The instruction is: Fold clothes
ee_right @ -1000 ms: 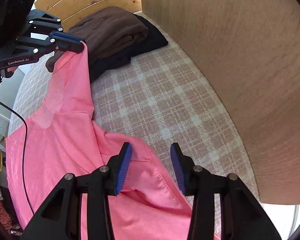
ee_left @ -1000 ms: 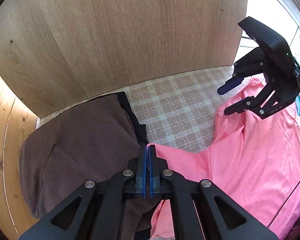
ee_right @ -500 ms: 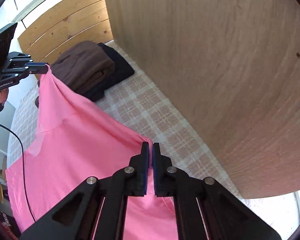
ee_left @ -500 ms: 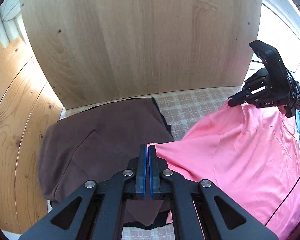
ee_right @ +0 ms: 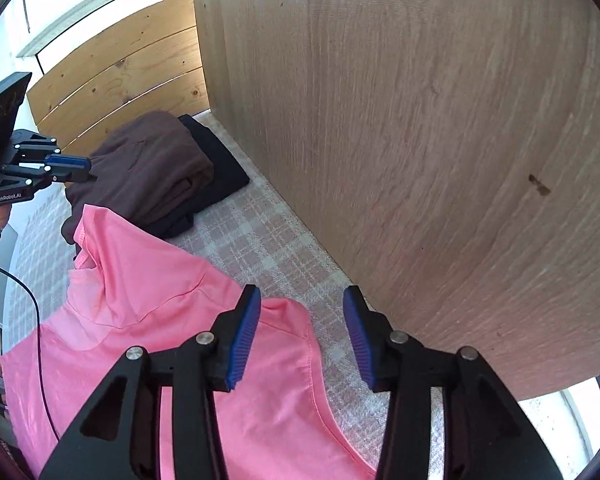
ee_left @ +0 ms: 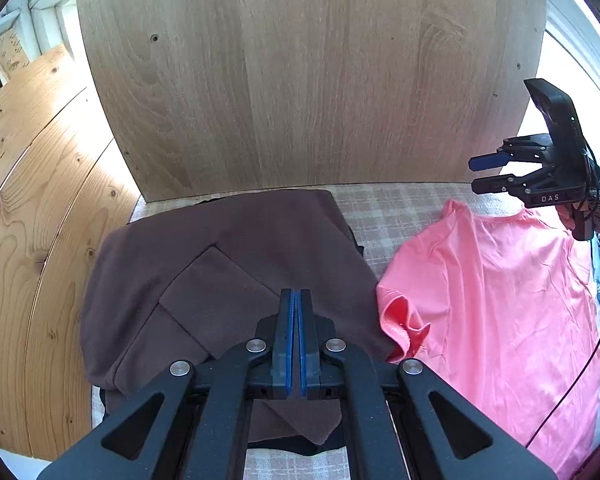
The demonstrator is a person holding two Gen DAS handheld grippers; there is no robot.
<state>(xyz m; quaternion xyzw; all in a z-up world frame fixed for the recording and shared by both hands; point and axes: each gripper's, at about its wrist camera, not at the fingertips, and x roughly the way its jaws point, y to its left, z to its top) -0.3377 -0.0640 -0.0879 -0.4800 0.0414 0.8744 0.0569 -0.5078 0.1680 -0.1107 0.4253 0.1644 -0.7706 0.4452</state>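
A tall oak-veneer panel (ee_left: 300, 80) fills the far side of both views, and pine boards (ee_left: 32, 184) close off my left. Below them is a plaid-covered surface (ee_right: 268, 248), where the clothes lie.

The largest garment is a pink T-shirt (ee_left: 500, 288), spread flat on the plaid to the right of a folded brown garment (ee_left: 220, 272) that sits on top of a folded black one (ee_right: 216, 164). A second ago I held the shirt in the air by its shoulders, stretched between both tools. Now it lies on the surface and neither tool touches it. I judge this as the laying-out step finished, with the shirt ready for folds.

The shirt's long axis runs from the oak panel back toward me. Its neckline and shoulders point at the panel, and its hem trails off toward the near edge, out of view. One short sleeve (ee_left: 404, 328) is bunched up against the brown pile; the other (ee_right: 288, 320) lies flat under my right tool.

My left gripper (ee_left: 294, 344) hovers over the brown pile with its blue pads (ee_left: 287, 340) pressed together on nothing. My right gripper (ee_right: 300, 336) hangs above the shoulder, its fingers spread wide apart and empty.

The bunched sleeve probably needs smoothing before any fold is made.
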